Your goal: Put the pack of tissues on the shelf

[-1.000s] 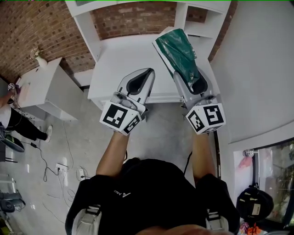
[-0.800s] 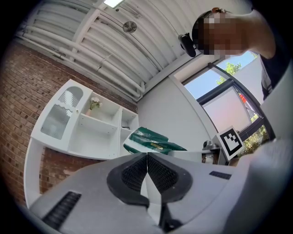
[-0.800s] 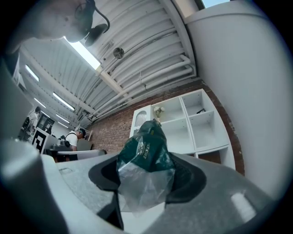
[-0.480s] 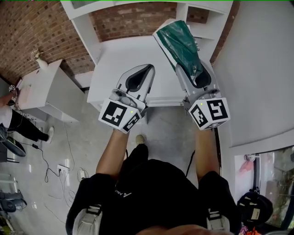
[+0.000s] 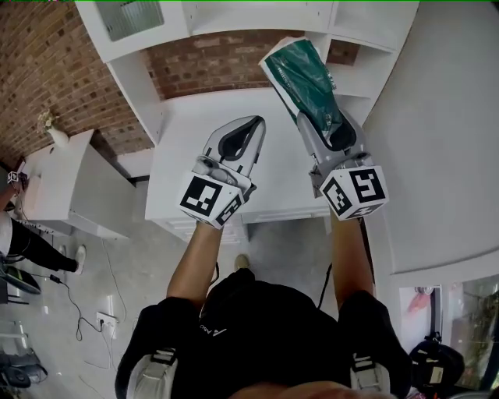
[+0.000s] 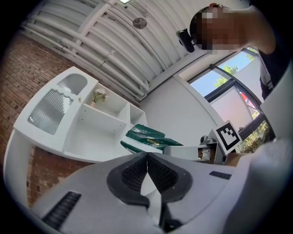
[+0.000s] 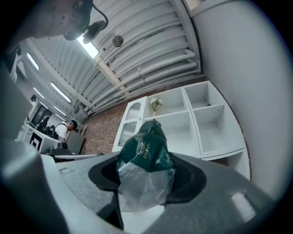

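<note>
The pack of tissues, dark green in a clear wrapper, sticks up and forward out of my right gripper, whose jaws are shut on its lower end. In the right gripper view the tissue pack fills the gap between the jaws, and the white shelf unit with open compartments lies beyond it. My left gripper is shut with nothing in it and hangs over the white desk top. In the left gripper view the tissue pack shows to the right in front of the shelf unit.
A brick wall runs behind the white shelf unit. A frosted cabinet door is at its upper left. A small vase with flowers stands in an upper compartment. A low white cabinet stands at left, and a grey wall at right.
The view has moved forward and up towards the shelf unit. Both grippers have risen slightly over the desk, the right one still carrying the tissue pack.
</note>
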A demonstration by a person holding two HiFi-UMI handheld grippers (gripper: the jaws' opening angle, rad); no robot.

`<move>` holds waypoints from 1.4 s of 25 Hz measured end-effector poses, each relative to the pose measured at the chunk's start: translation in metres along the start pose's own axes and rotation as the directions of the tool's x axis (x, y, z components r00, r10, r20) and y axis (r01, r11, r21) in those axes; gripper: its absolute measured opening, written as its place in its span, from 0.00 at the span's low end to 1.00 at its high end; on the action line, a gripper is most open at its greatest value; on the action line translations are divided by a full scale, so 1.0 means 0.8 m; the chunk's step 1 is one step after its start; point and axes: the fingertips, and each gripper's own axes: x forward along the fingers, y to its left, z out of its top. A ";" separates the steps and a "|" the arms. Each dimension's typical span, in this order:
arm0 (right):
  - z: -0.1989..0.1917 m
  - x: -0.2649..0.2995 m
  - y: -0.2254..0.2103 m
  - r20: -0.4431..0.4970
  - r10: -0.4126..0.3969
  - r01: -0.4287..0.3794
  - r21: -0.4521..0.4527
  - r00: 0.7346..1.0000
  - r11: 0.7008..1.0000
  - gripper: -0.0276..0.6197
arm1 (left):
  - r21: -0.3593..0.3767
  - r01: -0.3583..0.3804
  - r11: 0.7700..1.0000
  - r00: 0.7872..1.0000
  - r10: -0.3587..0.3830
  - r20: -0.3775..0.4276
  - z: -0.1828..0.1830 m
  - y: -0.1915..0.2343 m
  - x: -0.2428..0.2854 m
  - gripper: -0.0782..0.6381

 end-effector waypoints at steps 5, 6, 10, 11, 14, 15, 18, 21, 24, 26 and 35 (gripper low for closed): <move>-0.021 0.087 -0.023 -0.001 -0.022 0.022 -0.010 1.000 1.000 0.43 | 0.001 0.025 1.000 1.000 -0.025 0.006 -0.016 0.081 0.040 0.11; -0.024 0.105 -0.027 -0.004 -0.028 0.028 -0.012 1.000 1.000 0.43 | 0.000 0.028 1.000 1.000 -0.028 0.006 -0.019 0.099 0.047 0.11; -0.033 0.167 -0.046 -0.011 -0.060 0.059 -0.033 0.998 0.998 0.43 | -0.003 0.056 0.998 0.998 -0.056 0.005 -0.033 0.158 0.075 0.11; -0.035 0.180 -0.051 -0.012 -0.069 0.068 -0.039 0.998 0.997 0.43 | -0.003 0.066 0.998 0.998 -0.066 0.006 -0.036 0.169 0.082 0.11; -0.039 0.216 -0.070 -0.031 -0.091 0.089 -0.057 0.995 0.994 0.43 | -0.020 0.079 0.997 0.997 -0.078 0.013 -0.044 0.198 0.101 0.11; -0.040 0.229 -0.076 -0.041 -0.095 0.092 -0.063 0.995 0.994 0.43 | -0.029 0.076 0.997 0.997 -0.076 0.015 -0.047 0.208 0.107 0.11; -0.038 0.264 -0.097 -0.070 -0.101 0.094 -0.093 0.992 0.991 0.43 | -0.044 0.075 0.996 0.997 -0.074 0.016 -0.056 0.227 0.126 0.11; -0.032 0.297 -0.119 -0.104 -0.101 0.088 -0.122 0.989 0.989 0.43 | -0.050 0.077 0.996 0.997 -0.077 0.017 -0.066 0.238 0.145 0.11; -0.030 0.332 -0.139 -0.146 -0.098 0.077 -0.145 0.984 0.986 0.43 | -0.060 0.070 0.996 0.997 -0.069 0.017 -0.071 0.250 0.162 0.11; -0.033 0.353 -0.151 -0.179 -0.097 0.069 -0.154 0.979 0.986 0.43 | -0.061 0.062 0.996 0.998 -0.061 0.016 -0.074 0.256 0.171 0.11; -0.071 0.426 -0.195 -0.344 -0.108 0.055 -0.162 0.933 0.985 0.43 | -0.039 0.025 0.999 1.000 -0.024 0.001 -0.084 0.275 0.197 0.11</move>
